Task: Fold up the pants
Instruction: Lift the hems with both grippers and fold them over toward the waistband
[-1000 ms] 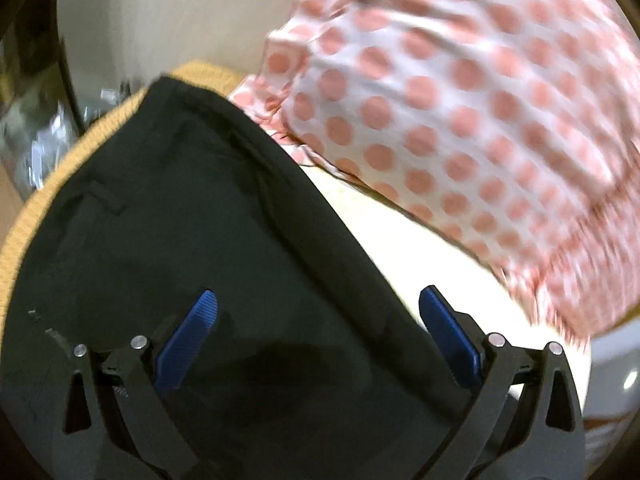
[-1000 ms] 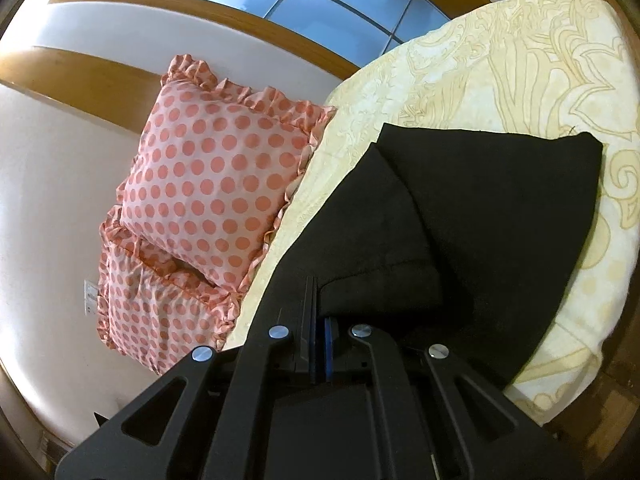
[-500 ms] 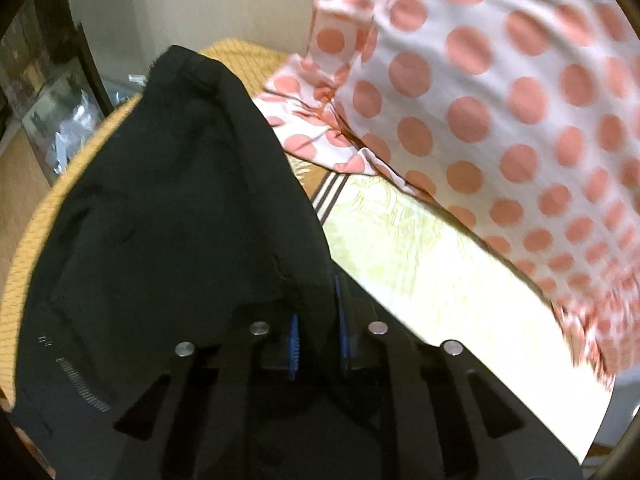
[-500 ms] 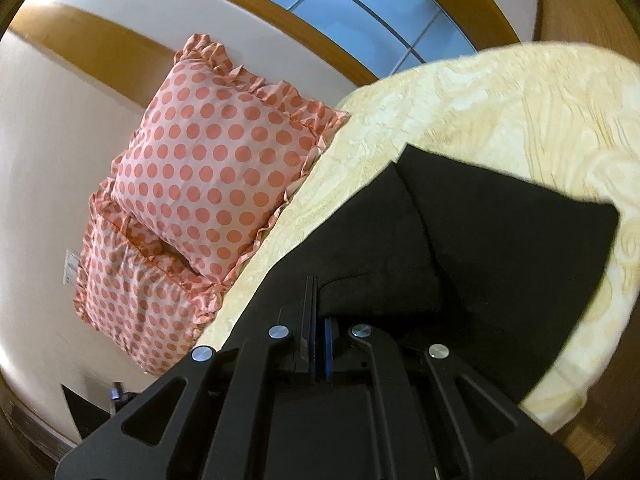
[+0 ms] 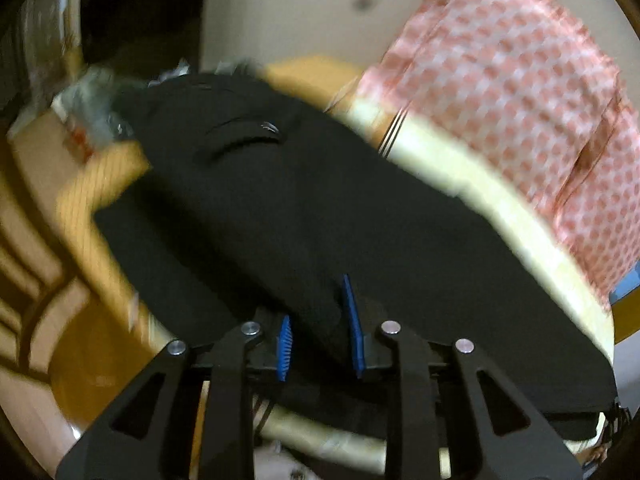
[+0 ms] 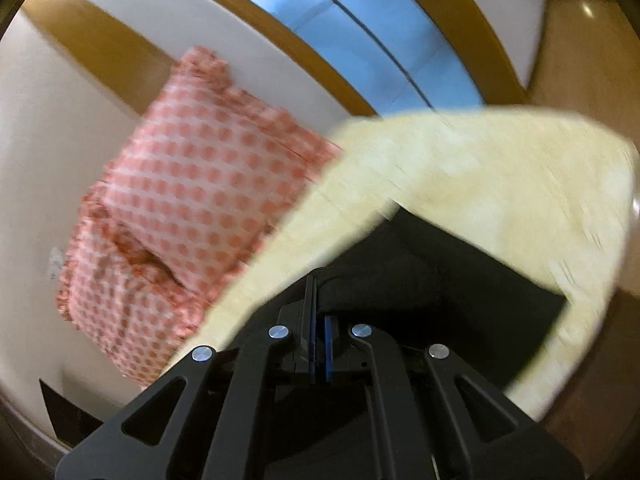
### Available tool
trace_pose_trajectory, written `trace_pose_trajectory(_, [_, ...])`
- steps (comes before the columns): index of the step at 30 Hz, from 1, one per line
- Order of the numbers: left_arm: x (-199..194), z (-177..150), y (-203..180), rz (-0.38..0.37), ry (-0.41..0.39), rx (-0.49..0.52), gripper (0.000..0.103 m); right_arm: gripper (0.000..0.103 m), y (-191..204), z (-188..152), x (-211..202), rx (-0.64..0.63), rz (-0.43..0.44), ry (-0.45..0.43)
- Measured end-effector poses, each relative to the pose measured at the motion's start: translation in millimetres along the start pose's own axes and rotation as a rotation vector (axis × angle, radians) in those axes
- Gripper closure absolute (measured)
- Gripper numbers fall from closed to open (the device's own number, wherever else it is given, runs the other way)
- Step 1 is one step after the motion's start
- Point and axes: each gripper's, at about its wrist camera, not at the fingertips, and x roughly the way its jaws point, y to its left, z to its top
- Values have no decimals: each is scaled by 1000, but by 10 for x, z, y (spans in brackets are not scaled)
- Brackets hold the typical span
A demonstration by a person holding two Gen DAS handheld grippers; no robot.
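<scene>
The black pants (image 5: pixel 304 200) lie on a cream bedspread (image 5: pixel 500 208). In the left wrist view a thick fold of them sits between the blue pads (image 5: pixel 352 320) of my left gripper (image 5: pixel 318 326), which is shut on it. In the right wrist view the pants (image 6: pixel 460 280) spread out below the cream bedspread (image 6: pixel 480 168), and my right gripper (image 6: pixel 319 344) is shut tight on an edge of the black cloth. Both views are blurred by motion.
Pink polka-dot pillows (image 5: pixel 520 100) stand against the wall at the head of the bed; they also show in the right wrist view (image 6: pixel 208 184). An orange knit cover (image 5: pixel 92 196) hangs over the bed edge, with clutter (image 5: pixel 92 108) and wooden floor beyond. A window (image 6: pixel 360 32) is behind the bed.
My left gripper went from open over the pants to shut on a fold, and has lifted and swung it. My right gripper stayed shut on the cloth and pulled back.
</scene>
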Motion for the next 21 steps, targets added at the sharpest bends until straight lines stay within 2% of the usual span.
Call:
trace_pose_trajectory(1, [82,-126,79,-1,16,-30,82,100,-72,-29,7,23,0,13])
trace_pose_trajectory(2, [30,-183,119,-12,-47,-30,79,100,-125,-53,14,41,1,23])
trace_pose_trajectory(3, [-3,-217,105,3,-70,-22,79,100,-165,-72,20,52,-2,31])
trace_pose_trajectory(7, [-4,-211,95,-11,-74,-29,76,100,-198,-103,14,55,-2,30])
trace_pose_trajectory(10, [-32,-176,147,-40,-73,-58,69,100,-211,-95,19,55,-4,37])
trace_pose_trajectory(13, [-67,-95,165,-66,-81,-75,70,100,-116,-36,18,47,-5,49])
trace_pose_trajectory(16, [-134,-44,140,-82,-94,-66,74,100,108,16,-168,-22,42,-12])
trace_pose_trajectory(18, [-171,-53,143,-78,-105,-57,75,100,132,4,-238,-45,11,-23])
trace_pose_trajectory(21, [-140,-71,183,-75,-91,-54,79,100,-149,-96,-186,36,-49,46])
